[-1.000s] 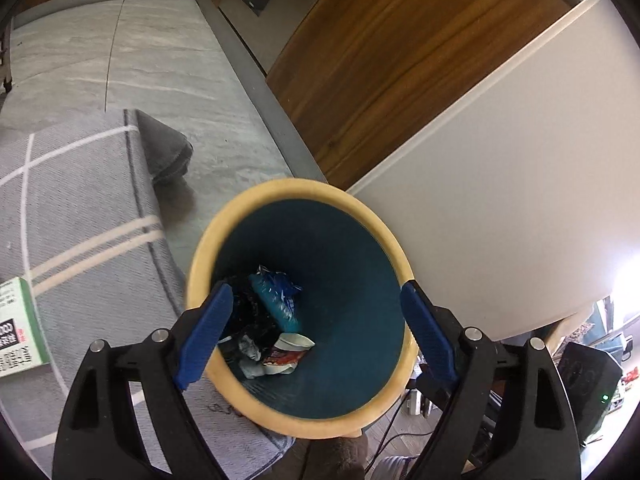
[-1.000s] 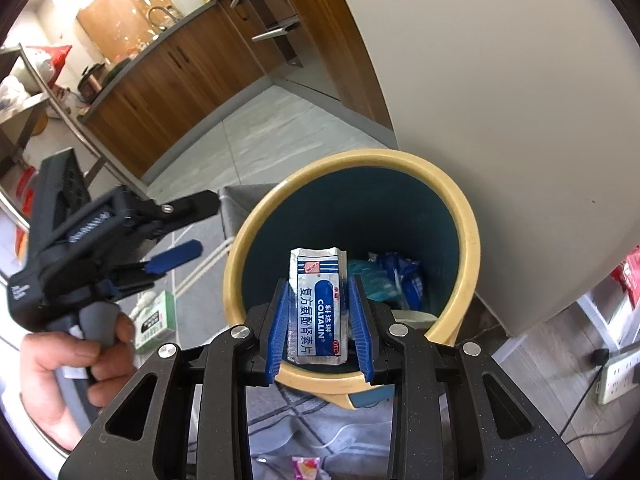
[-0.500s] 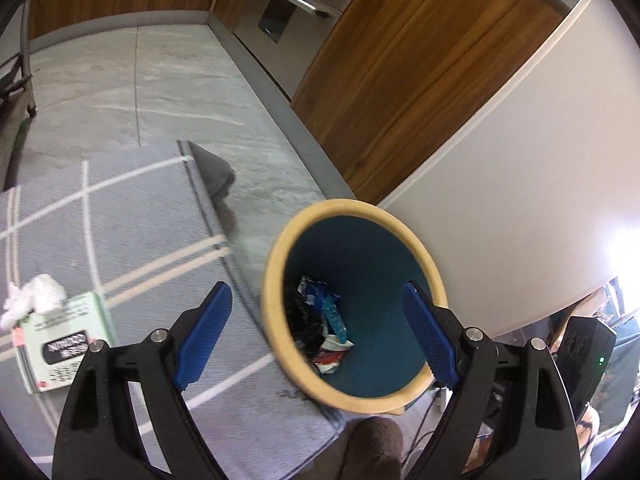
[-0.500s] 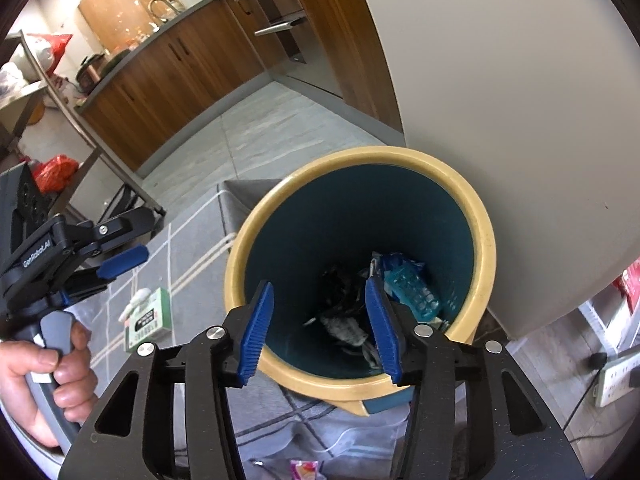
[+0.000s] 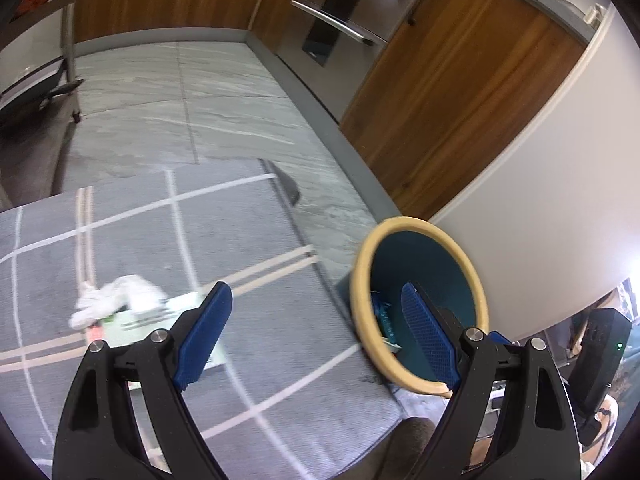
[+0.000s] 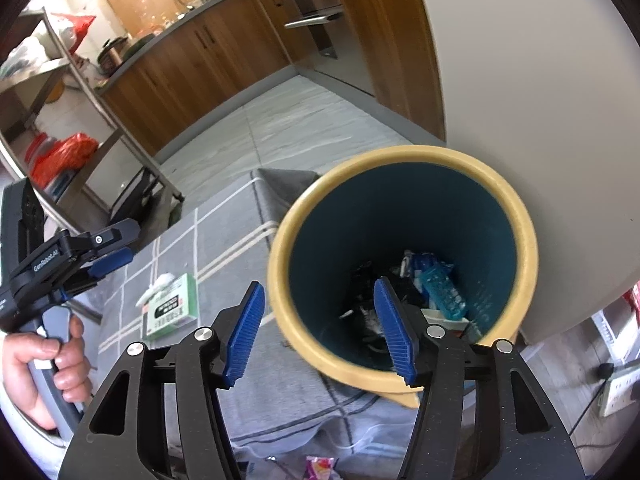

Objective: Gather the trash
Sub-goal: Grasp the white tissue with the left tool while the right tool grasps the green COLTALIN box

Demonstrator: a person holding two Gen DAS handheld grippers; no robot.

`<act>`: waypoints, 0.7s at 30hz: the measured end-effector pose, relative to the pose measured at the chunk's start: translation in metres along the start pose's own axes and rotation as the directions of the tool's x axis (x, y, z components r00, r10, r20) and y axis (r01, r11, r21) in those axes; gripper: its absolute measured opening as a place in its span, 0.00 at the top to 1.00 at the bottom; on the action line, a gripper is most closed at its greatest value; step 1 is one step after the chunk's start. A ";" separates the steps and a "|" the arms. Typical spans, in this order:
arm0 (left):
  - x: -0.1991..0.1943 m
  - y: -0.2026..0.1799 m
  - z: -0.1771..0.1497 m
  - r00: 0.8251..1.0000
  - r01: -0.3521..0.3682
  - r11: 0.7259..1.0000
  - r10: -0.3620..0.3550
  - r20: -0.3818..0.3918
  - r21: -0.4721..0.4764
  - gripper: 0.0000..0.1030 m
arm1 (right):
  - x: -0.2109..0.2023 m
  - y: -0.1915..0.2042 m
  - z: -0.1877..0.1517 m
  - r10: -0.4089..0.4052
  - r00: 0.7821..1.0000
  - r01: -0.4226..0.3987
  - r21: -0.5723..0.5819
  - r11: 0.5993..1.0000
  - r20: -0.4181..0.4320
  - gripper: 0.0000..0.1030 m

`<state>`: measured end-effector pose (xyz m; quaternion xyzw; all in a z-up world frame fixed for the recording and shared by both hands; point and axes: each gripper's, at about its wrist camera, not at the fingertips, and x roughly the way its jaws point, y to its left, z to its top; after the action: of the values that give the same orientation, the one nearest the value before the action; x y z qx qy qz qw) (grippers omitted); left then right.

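Note:
A teal bin with a cream rim [image 6: 516, 216] stands by the white wall; it also shows in the left wrist view [image 5: 362, 264]. Several wrappers [image 6: 440, 288] lie inside it. A green-and-white box [image 6: 172, 312] with a crumpled white tissue [image 5: 116, 300] on it lies on the grey rug [image 5: 160, 232]. My right gripper [image 6: 318, 332] is open and empty above the bin's near rim. My left gripper [image 5: 316, 336] is open and empty, between the box and the bin; it also shows in the right wrist view [image 6: 108, 256].
Wooden kitchen cabinets [image 5: 440, 92] and an oven front [image 5: 340, 12] line the far side of the tiled floor. A metal shelf rack [image 6: 80, 120] stands to the left. A small pink wrapper [image 6: 320, 468] lies near the rug's front edge. A wall socket [image 6: 620, 388] is at the right.
My right gripper opened and the blue-and-white sachet dropped into the bin. My left gripper swung left, away from the bin, toward the box and tissue on the rug.

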<state>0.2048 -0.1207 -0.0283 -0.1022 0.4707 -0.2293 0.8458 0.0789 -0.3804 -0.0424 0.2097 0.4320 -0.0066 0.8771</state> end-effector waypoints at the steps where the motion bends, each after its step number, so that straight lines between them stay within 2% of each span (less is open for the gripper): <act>1: -0.004 0.007 0.000 1.000 -0.012 1.000 0.012 0.007 -0.005 0.18 | 0.001 0.003 0.001 0.003 1.000 -0.003 -0.005 1.000 -0.003 0.41; 12: -0.034 0.074 0.004 0.992 -0.121 0.990 0.124 0.034 -0.068 0.18 | 0.010 0.038 -0.008 0.036 0.999 -0.039 -0.078 0.996 -0.038 0.39; 21: -0.007 0.123 0.011 0.979 -0.201 0.974 0.197 -0.046 -0.104 0.18 | 0.024 0.068 -0.017 0.050 0.996 -0.060 -0.130 0.990 -0.078 0.39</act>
<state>0.2466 -0.0105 -0.0643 -0.0961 0.5051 -0.1194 0.8493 0.0938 -0.3080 -0.0451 0.1629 0.4581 0.0543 0.8721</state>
